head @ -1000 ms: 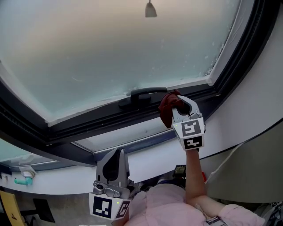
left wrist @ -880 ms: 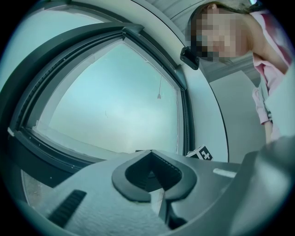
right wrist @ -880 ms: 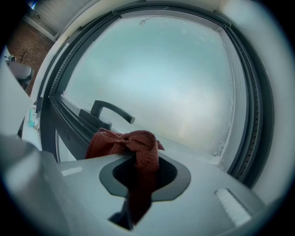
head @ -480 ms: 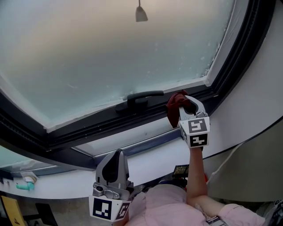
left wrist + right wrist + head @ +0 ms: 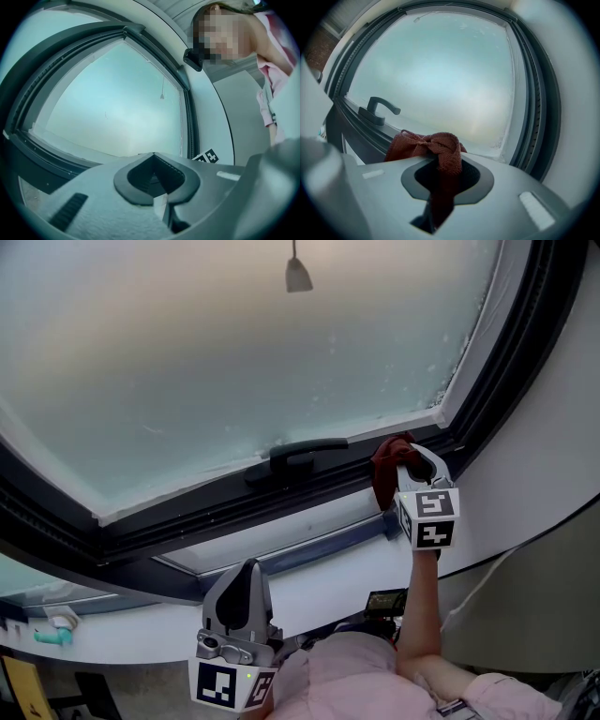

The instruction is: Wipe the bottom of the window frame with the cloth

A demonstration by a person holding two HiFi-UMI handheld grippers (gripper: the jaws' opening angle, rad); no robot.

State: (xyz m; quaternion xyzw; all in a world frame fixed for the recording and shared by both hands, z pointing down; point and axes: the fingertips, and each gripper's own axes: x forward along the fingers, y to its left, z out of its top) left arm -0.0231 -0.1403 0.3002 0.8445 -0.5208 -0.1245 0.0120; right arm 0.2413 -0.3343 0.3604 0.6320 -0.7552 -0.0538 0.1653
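A: State of the right tool [image 5: 409,461]?
B: Jaws are clamped on the dark red cloth [image 5: 425,144]. A bunched fold is pinched between them, and the rest is bulged out ahead of the tips
A: Cloth position?
B: It is held at the bottom of the window frame [image 5: 225,502], on the dark rail just right of the black handle [image 5: 302,454], near the lower right corner. The frosted pane [image 5: 234,352] is seen directly above it. The contact line itself is hidden behind the cloth
A: Left tool [image 5: 247,570]?
B: Jaws are closed together, with nothing held between them. It is held low, well apart from the frame, just beside the pink shirt [image 5: 347,676], with the tips pointed up toward the glass
A: Handle and cloth touching?
B: They are apart. A short stretch of rail is shown between them in the right gripper view
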